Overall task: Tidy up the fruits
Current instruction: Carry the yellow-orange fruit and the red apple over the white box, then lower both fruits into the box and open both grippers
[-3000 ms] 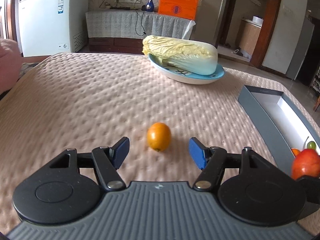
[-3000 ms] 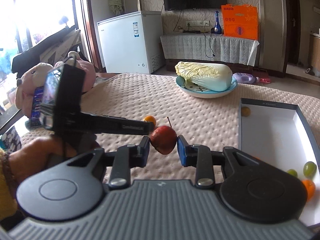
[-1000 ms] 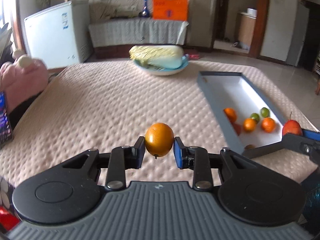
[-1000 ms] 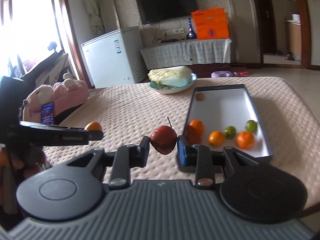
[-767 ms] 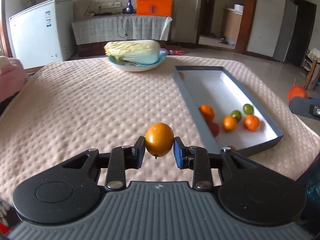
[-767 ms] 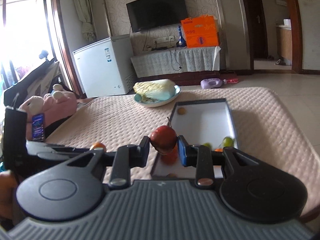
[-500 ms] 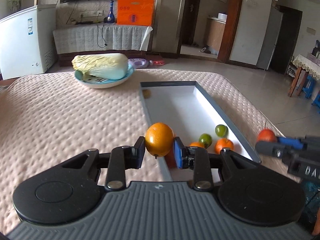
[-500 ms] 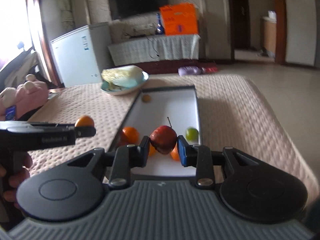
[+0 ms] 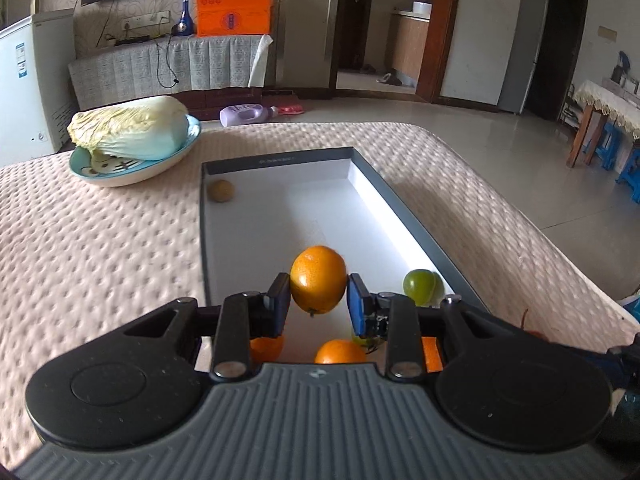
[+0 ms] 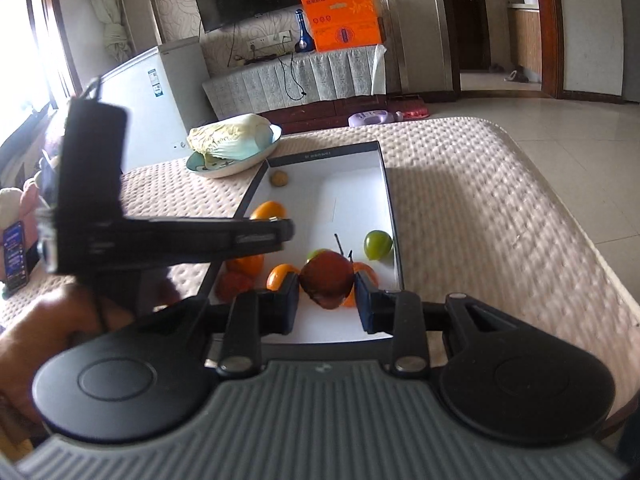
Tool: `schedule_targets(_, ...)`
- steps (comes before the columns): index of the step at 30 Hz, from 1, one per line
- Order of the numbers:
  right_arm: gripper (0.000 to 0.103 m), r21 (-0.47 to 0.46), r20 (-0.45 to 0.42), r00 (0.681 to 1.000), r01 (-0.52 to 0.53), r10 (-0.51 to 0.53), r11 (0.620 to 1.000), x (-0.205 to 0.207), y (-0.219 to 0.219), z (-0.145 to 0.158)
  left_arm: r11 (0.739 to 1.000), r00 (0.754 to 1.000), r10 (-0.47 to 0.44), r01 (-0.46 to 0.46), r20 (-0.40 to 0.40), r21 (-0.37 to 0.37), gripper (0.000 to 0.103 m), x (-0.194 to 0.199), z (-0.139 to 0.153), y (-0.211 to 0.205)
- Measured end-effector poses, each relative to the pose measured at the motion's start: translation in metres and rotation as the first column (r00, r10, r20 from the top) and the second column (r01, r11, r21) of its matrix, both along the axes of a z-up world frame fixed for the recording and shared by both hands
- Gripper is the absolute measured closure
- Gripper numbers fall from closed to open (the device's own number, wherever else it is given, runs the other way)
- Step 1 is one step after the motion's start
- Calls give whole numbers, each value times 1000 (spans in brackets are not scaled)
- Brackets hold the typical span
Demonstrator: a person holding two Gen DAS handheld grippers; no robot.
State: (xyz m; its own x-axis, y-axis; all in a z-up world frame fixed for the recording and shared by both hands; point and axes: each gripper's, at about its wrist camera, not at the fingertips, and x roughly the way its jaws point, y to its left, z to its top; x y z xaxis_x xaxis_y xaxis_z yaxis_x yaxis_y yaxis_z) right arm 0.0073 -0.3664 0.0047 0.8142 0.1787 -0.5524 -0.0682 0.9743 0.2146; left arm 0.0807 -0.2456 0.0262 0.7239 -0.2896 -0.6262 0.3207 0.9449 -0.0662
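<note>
A quilted table [image 9: 100,248] is seen, with a grey-walled tray [image 9: 205,240] laid on it. A cabbage [image 9: 128,126] on a plate [image 9: 120,176] lies at the tray's 10 o'clock. An orange [image 9: 318,279] is pinched by the left gripper [image 9: 319,304] above the tray's near end. A red apple [image 10: 326,278] is clamped by the right gripper [image 10: 327,304] over the tray. A green fruit [image 9: 418,286] is seen at the orange's 3 o'clock.
</note>
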Motion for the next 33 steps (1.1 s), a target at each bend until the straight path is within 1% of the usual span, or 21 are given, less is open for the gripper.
schedule_targets(4, 70, -17, -12, 1000, -2, 2, 1000, 3, 4, -3, 1000, 1000, -14, 14, 1, 10, 67, 9, -4, -7)
schedule_targets(9, 70, -19, -20, 1000, -6, 5, 1000, 7, 7, -6, 1000, 1000, -1, 1, 6, 9, 67, 13, -3, -3)
schedule_targets(13, 70, -27, -14, 1000, -9, 9, 1000, 11, 10, -7, 1000, 1000, 2, -2, 12, 5, 67, 12, -2, 1)
schedule_targets(18, 70, -35, -26, 1000, 5, -6, 999, 21, 11, -11, 1000, 999, -21, 21, 41, -1, 66, 5, 4, 3)
schedule_targets(19, 70, -39, -31, 999, 10, -11, 999, 23, 11, -13, 1000, 999, -24, 24, 43, 0, 63, 4, 4, 2)
schedule_targets(20, 70, -40, -35, 999, 14, -16, 999, 26, 11, -14, 1000, 999, -29, 29, 45, -1, 55, 3, 5, 2)
schedule_targets(22, 70, -38, -45, 999, 21, -23, 999, 30, 11, -17, 1000, 998, -30, 30, 58, -1, 46, 0, 7, 2)
schedule_targets(24, 70, -41, -53, 998, 21, -23, 999, 33, 13, -19, 999, 996, -43, 44, 73, -6, 44, -5, 10, 2)
schedule_targets(27, 70, -40, -54, 998, 14, -16, 999, 37, 17, -21, 999, 994, -52, 52, 96, 7, 43, -12, 12, 5)
schedule_targets(33, 68, -43, -49, 999, 10, -12, 999, 45, 26, -23, 1000, 995, -10, 8, 102, 22, 39, -24, 16, 20)
